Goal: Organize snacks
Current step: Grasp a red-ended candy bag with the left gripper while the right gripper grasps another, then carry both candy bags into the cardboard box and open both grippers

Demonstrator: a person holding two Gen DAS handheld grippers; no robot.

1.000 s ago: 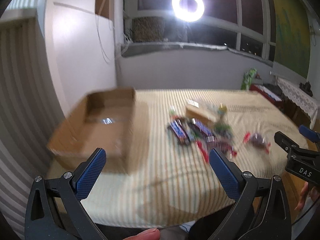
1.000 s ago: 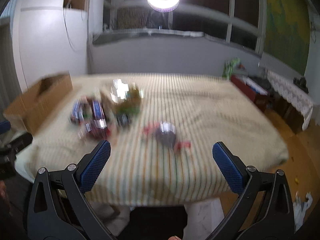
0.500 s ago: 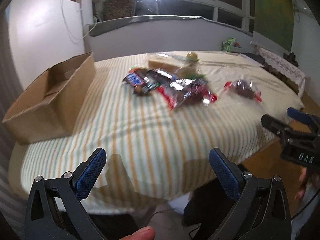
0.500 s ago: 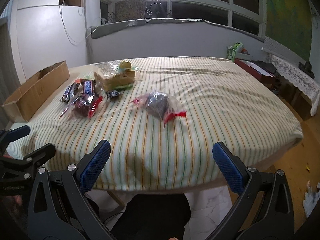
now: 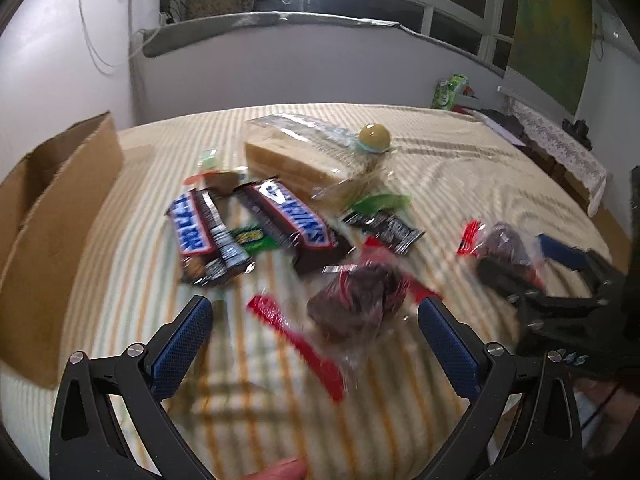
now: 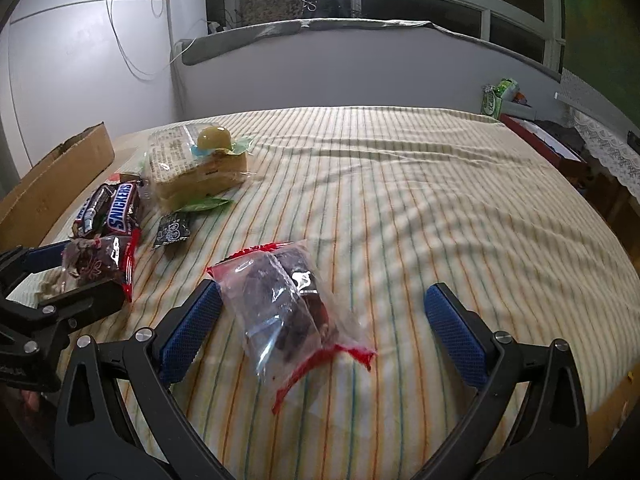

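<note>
Snacks lie in a pile on a striped cloth. My left gripper is open, its fingers either side of a clear red-edged packet of dark snack. My right gripper is open too, and straddles a second such packet. Both packets rest on the cloth. Behind them lie Snickers bars, a small black packet, a wrapped sponge cake and a yellow-green ball. The right gripper shows at the right of the left wrist view. The left gripper shows at the left of the right wrist view.
An open cardboard box stands at the left edge of the cloth, beside the snack pile. The right half of the cloth holds nothing. A wall and window sill run behind. Low furniture stands at the far right.
Both grippers have moved forward and down toward the snack pile. Each now has a dark snack packet between its open fingers. The box has slid to the left of view.
</note>
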